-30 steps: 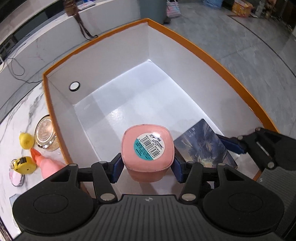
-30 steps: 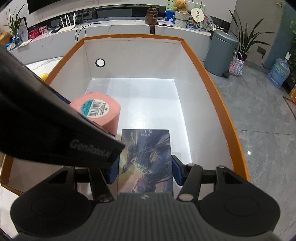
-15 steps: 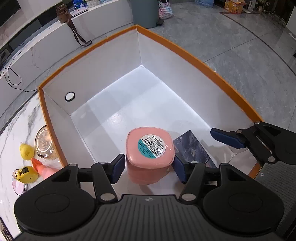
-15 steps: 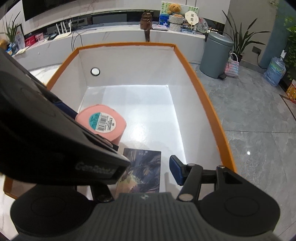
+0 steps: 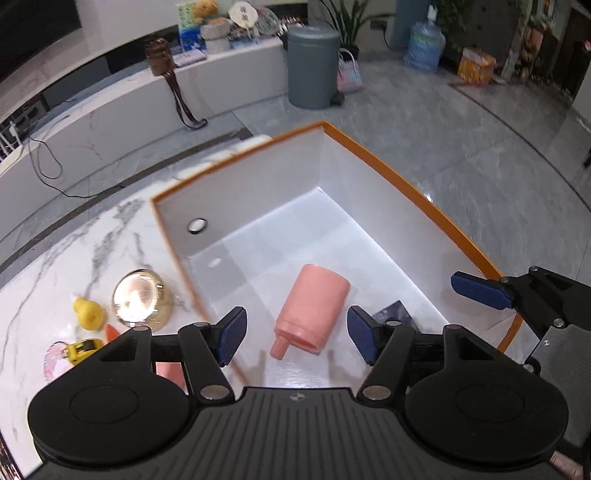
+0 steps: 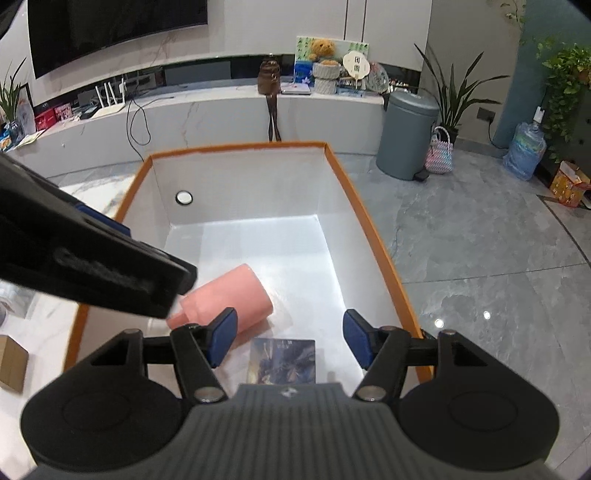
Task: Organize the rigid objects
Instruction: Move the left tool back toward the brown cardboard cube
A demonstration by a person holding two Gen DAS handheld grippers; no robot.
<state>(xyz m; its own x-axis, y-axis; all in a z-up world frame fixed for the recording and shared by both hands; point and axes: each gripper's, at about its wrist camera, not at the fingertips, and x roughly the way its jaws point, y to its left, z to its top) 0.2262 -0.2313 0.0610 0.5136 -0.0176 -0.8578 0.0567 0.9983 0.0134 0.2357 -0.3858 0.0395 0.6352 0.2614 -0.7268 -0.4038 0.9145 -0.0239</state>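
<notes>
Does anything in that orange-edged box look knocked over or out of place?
Yes. The pink bottle lies on its side on the floor of the box, nozzle toward the camera, beside the flat picture card. Both claws are open above it.

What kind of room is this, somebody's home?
Probably a living room or lounge: a big dark TV screen on the wall, a teddy bear on the marble ledge, potted plants and a grey pedal bin.

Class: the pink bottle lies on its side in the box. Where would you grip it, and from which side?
Grip the pink bottle across its wide body, coming from above. It lies flat on the box floor, so its rounded sides are exposed; the neck is narrow and likely to slip.
</notes>
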